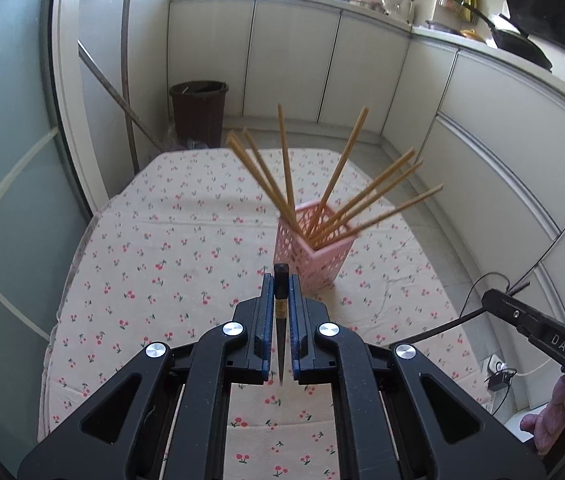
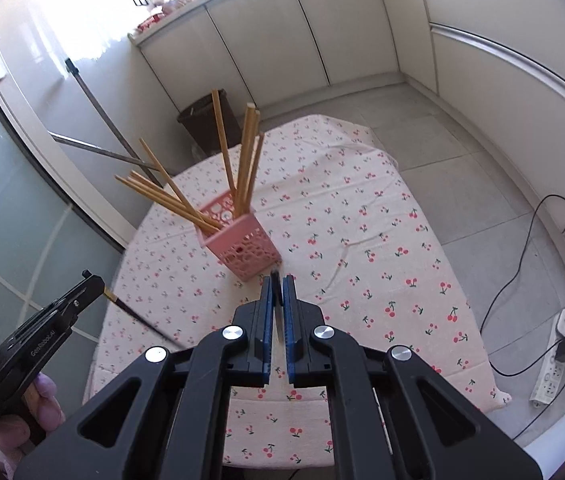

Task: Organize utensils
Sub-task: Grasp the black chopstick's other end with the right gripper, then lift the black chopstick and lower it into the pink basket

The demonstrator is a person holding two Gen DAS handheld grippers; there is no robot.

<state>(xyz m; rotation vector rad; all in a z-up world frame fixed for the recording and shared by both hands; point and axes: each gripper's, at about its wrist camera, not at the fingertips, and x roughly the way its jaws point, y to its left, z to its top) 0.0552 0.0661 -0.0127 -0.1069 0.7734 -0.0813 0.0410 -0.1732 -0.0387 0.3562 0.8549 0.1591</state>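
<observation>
L gripper (image 1: 281, 280) clamps dark chopstick (image 1: 281, 344), held above cloth (image 1: 162, 240) | R gripper (image 2: 277, 280) clamps another (image 2: 277, 280), near holder (image 2: 238, 248)

Desk (image 1: 154, 216) w/ rounded corners, covered by pale cloth (image 2: 362, 208) printed w/ small red cherries; cloth shows a few creases and drapes over the edges. Only item standing directly on it: pink perforated holder (image 1: 314, 256), square, upright, just ahead of the left fingers (image 1: 267, 300) and slightly to their right; in right wrist view it sits just ahead-left of the right fingers (image 2: 289, 312). Holder's base is on the cloth, approx mid-desk. Desk stands on a grey tiled floor (image 2: 462, 168).
</observation>
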